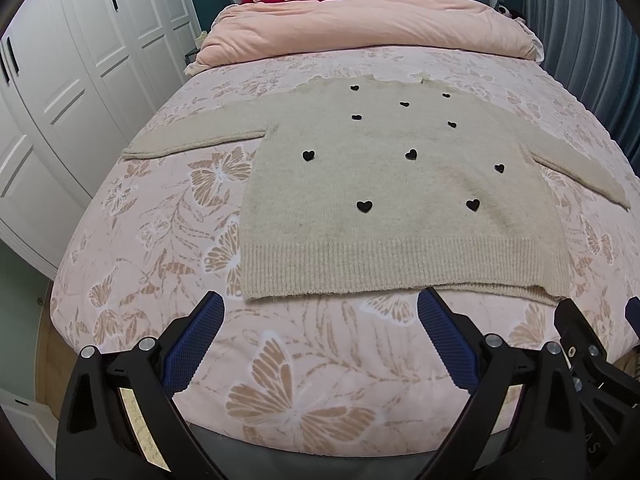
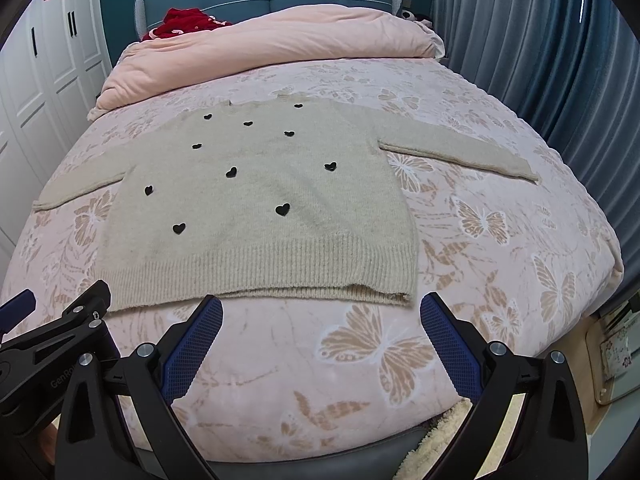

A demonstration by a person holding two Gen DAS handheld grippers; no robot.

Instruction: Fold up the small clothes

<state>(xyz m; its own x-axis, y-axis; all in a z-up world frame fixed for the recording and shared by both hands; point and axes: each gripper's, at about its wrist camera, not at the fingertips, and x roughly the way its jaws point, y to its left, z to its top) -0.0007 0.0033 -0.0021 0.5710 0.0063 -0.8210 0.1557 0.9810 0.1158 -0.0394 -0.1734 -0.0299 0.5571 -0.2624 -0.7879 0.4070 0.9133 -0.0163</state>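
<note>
So we've got the beige sweater (image 1: 384, 184) laid flat, front up, in the middle of the bed (image 1: 280, 368), hem toward us, both sleeves spread out to the sides. Nothing folded yet as far as we can judge. Both tongs hang just short of the hem — the left tongs (image 1: 320, 312) spread wide apart with nothing between them, the right tongs (image 2: 322, 314) the same, gaping and empty.

What we'd worry about: it's a fuzzy, loose knit, so a shallow pinch probably grabs only the top layer and the back stays put, and we end up with a lopsided fold. The right hem corner (image 2: 400, 298) already looks slightly rolled, with the under layer peeking out — that could bunch if we drag it. The bed is soft and the cover (image 2: 480, 216) has a raised butterfly texture, so pressing down may snag the cover along with the knit.

Materials: thick ribbed hem band, softer brushed body, small black hearts (image 1: 364, 206) dotted over the front. A puffy pink duvet (image 1: 360, 28) sits piled at the head end, well apart from the sweater.
</note>
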